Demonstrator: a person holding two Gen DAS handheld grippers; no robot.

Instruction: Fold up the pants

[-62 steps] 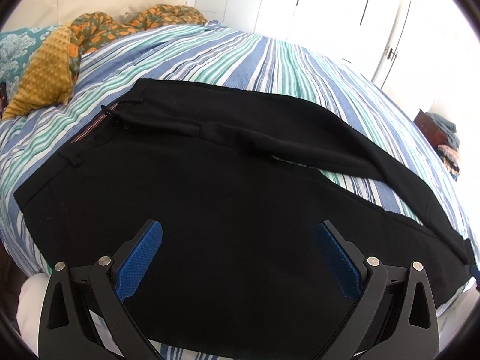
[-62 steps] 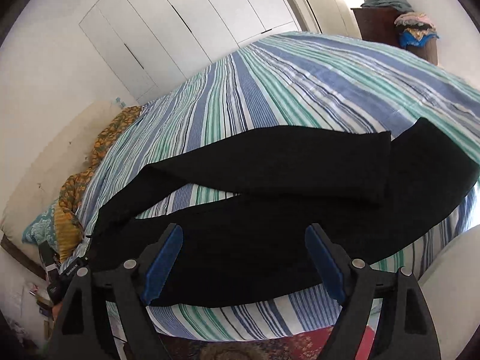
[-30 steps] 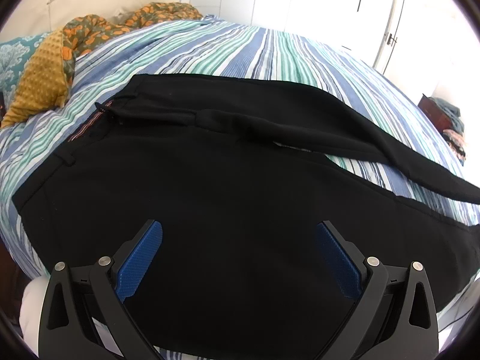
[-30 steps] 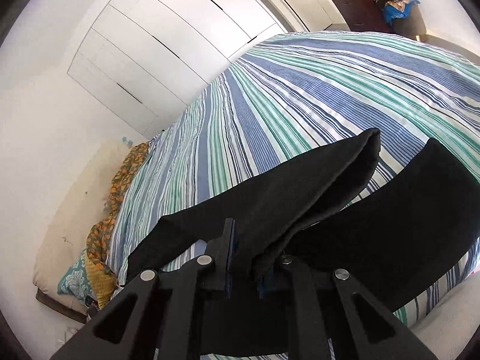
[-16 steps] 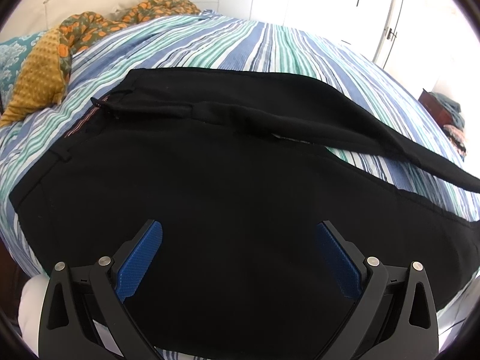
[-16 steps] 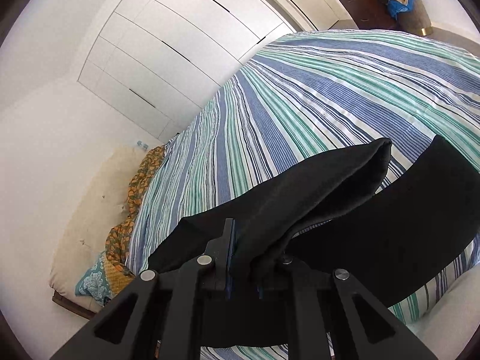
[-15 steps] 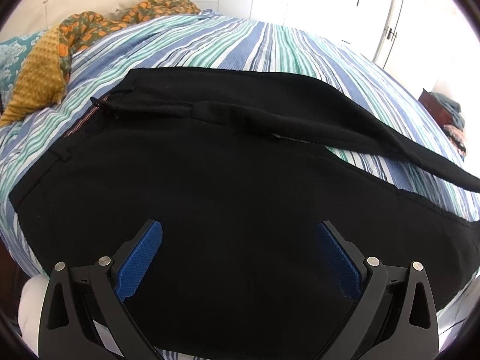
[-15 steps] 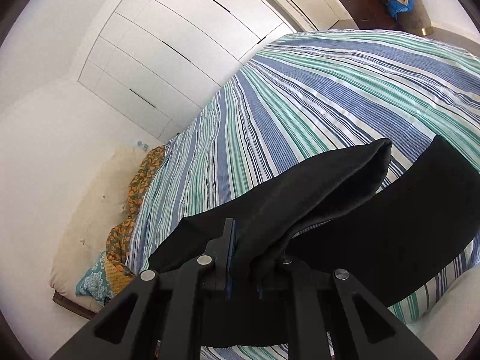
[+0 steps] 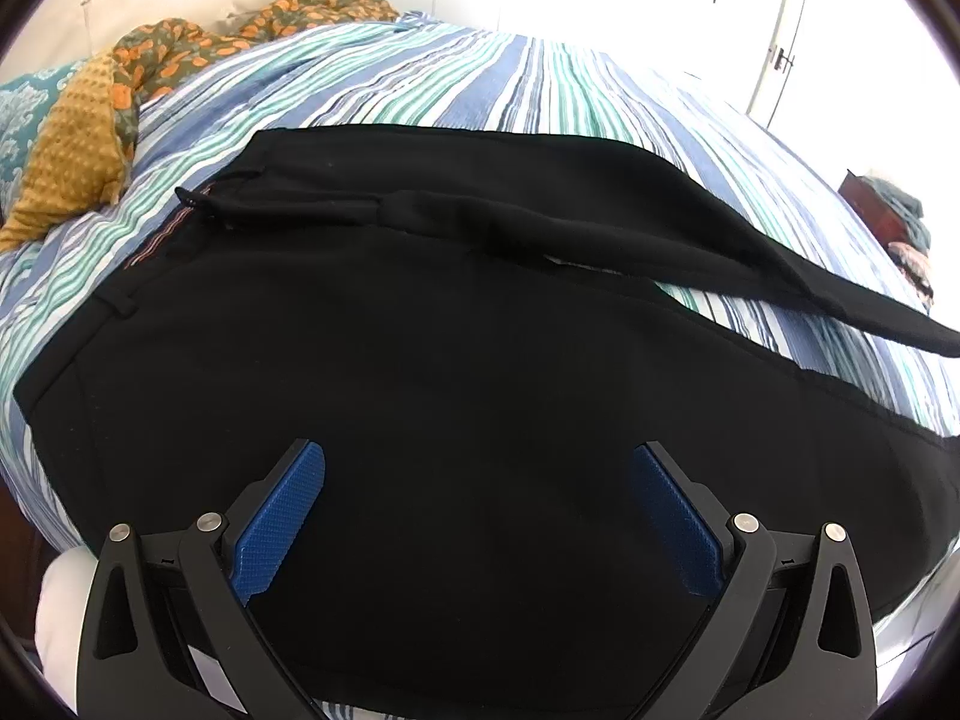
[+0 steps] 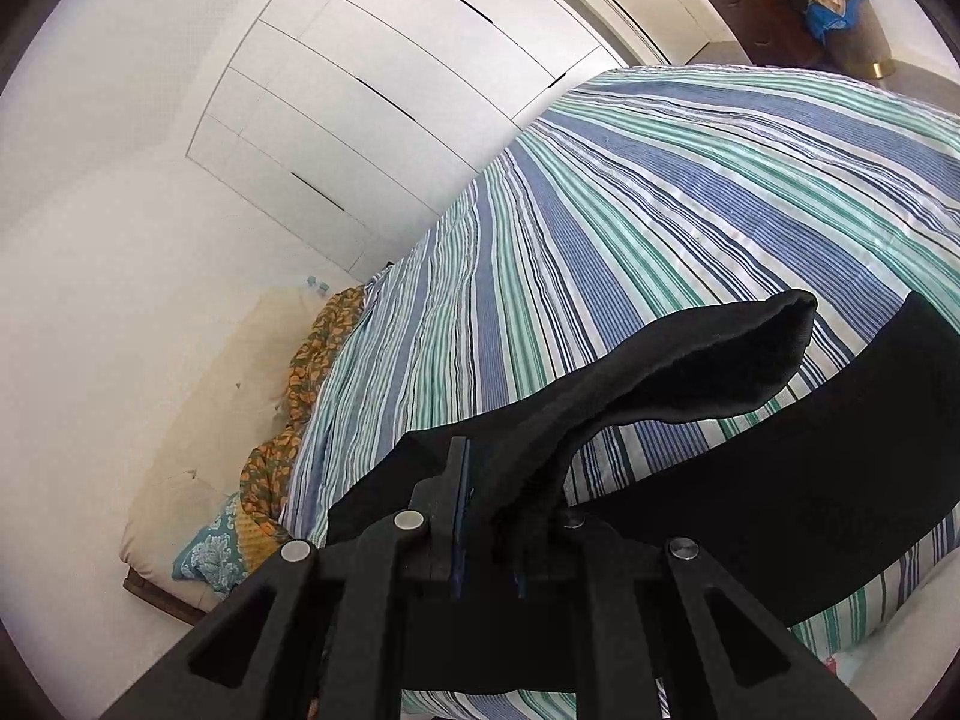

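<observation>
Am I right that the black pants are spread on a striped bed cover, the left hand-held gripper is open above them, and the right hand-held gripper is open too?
Not quite: the right hand-held gripper is shut on a leg of the black pants, as the right wrist view shows. The rest holds: the pants lie on the striped bed cover, and the left hand-held gripper is open above them.

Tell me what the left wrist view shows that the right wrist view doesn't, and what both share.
Only the left wrist view: the waistband of the black pants, a mustard pillow, and the left gripper open above the fabric.

Only the right wrist view: the right gripper shut on the far leg's hem, lifting it off the bed, and the white wardrobe doors.

Both: the pants, the striped bedspread, the orange-patterned cloth.
</observation>
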